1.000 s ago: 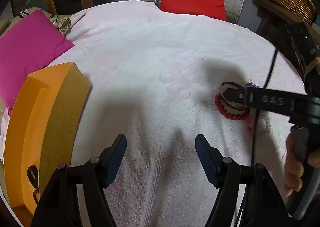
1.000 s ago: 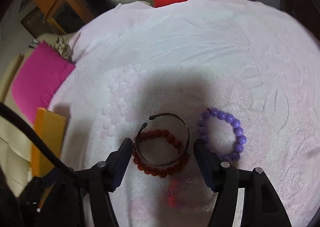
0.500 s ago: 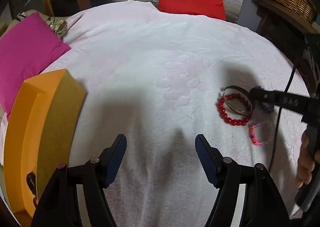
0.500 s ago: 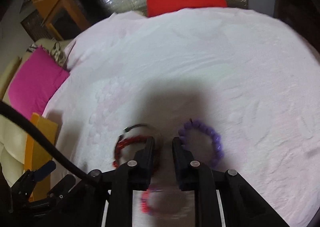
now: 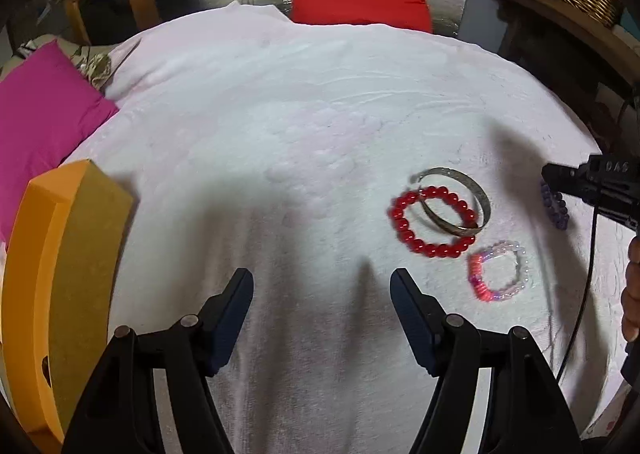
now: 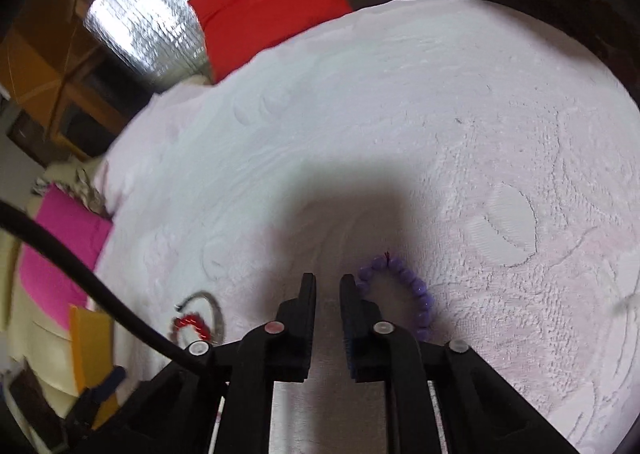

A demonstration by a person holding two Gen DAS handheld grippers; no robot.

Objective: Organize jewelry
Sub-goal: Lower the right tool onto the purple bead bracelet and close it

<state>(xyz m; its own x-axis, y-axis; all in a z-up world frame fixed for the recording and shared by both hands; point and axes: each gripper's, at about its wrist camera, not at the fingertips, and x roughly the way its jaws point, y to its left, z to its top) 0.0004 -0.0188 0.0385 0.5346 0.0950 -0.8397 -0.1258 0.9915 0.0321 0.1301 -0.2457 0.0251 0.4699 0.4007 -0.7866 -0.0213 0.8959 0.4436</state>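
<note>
Just right of the narrow, closing, empty right gripper, purple bead bracelet beside its right fingertip

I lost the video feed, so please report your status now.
Left hand-held gripper open, empty. Right hand-held gripper closing, nothing between jaws, purple bracelet beside it. Nothing in the way.

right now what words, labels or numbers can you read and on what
"DAS" (the middle letter is blurred): pale raised letters on the black body of the right gripper, seen from the left wrist camera.
No other text is readable on the bracelets, the cushions, the orange box or the white cloth.
</note>
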